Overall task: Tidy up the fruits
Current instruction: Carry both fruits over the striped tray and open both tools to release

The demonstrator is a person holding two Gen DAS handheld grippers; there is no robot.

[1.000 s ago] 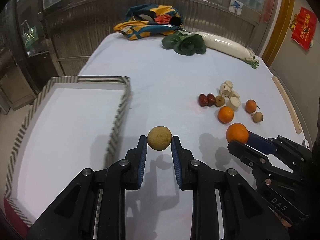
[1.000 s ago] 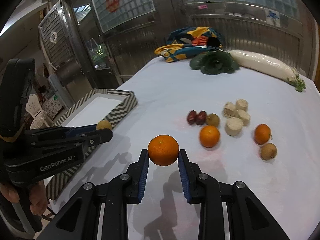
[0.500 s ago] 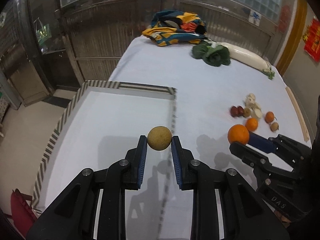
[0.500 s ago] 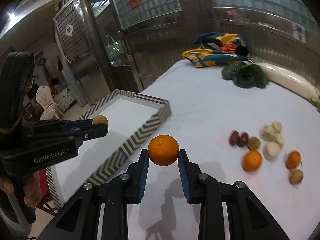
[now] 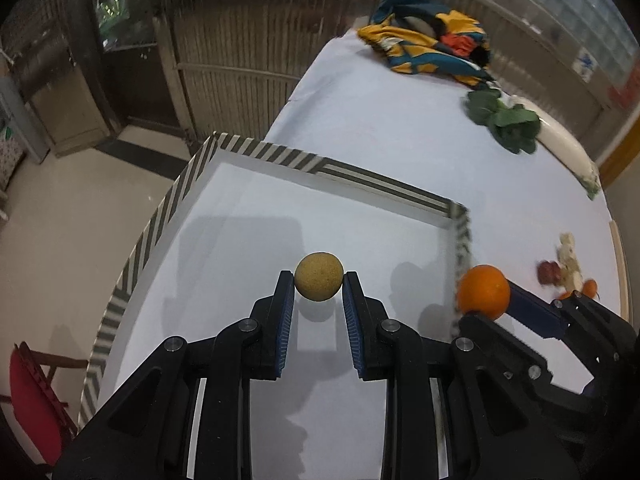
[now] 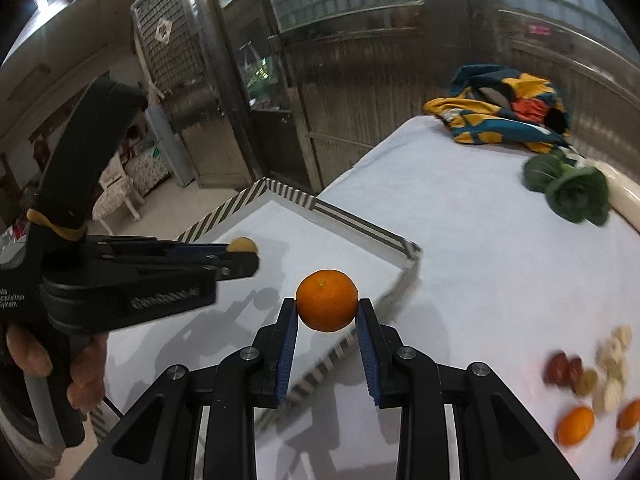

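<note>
My left gripper [image 5: 319,285] is shut on a small tan round fruit [image 5: 319,276] and hangs over the white floor of the striped-rim tray [image 5: 256,148]. My right gripper [image 6: 327,307] is shut on an orange [image 6: 327,300], above the tray's right edge [image 6: 408,248]. In the left wrist view the orange [image 5: 484,292] shows at the right, just over the tray's right wall. The right wrist view shows the left gripper [image 6: 240,254] with its tan fruit [image 6: 242,245] further left over the tray. Loose fruits [image 6: 588,384] lie blurred on the white tablecloth at the right.
A leafy green vegetable [image 6: 572,196], a long white radish [image 5: 568,148] and a colourful cloth bundle [image 5: 428,48] lie at the table's far end. The tray overhangs the table's left edge. A red chair [image 5: 28,400] stands on the floor below. A hand [image 6: 52,368] grips the left tool.
Both grippers have swung left with their fruits, from above the tablecloth to above the tray. The loose fruits have slid to the right edge of both views.
</note>
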